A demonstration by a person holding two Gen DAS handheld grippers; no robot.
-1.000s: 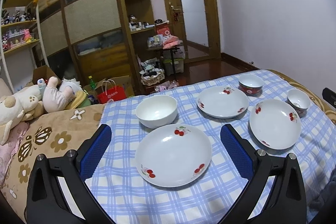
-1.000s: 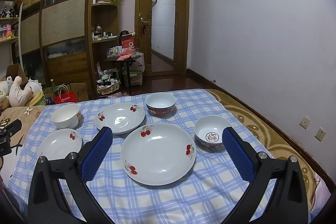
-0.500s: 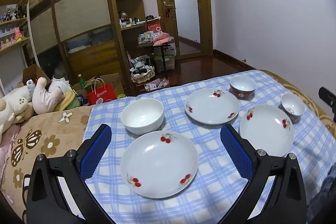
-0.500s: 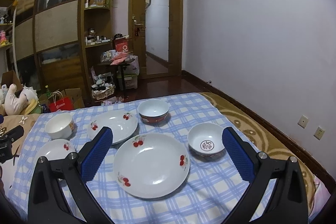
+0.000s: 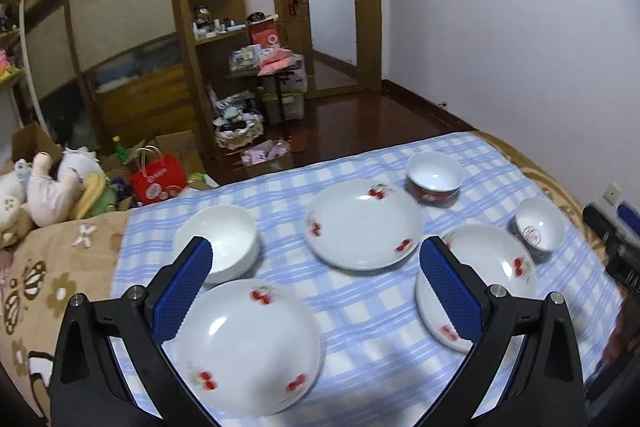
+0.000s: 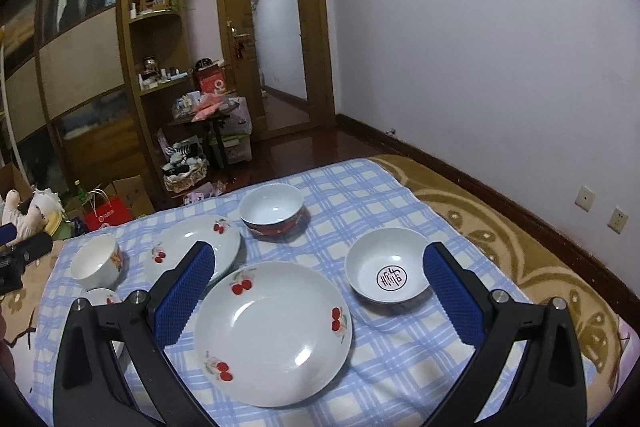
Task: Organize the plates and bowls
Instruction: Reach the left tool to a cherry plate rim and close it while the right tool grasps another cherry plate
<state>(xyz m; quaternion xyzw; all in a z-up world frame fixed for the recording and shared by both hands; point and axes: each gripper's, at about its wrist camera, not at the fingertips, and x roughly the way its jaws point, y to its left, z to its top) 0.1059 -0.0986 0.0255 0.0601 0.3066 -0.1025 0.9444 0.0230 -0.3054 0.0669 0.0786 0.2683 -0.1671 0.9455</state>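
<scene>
Three white cherry-print plates and three bowls sit on a blue checked cloth (image 5: 360, 307). In the left wrist view, a near plate (image 5: 248, 343) lies below my open left gripper (image 5: 316, 255), with a white bowl (image 5: 218, 241) behind the left finger, a middle plate (image 5: 362, 223), a right plate (image 5: 488, 267), a red-sided bowl (image 5: 434, 179) and a small bowl (image 5: 538, 225). In the right wrist view, my open, empty right gripper (image 6: 318, 259) hovers over the right plate (image 6: 274, 331), beside the small bowl with a round mark (image 6: 390, 275); the red-sided bowl (image 6: 272, 205) is behind.
The cloth lies on a brown patterned bedspread (image 6: 520, 239). Stuffed toys (image 5: 40, 183) lie at the left edge. A red bag (image 5: 158, 177), boxes and clutter stand on the floor beyond. A wall with sockets (image 6: 584, 199) runs along the right.
Both grippers have drifted: the left view has swung right and pulled back, the right gripper has moved closer to the right plate. Both stay open; no dish has moved.
</scene>
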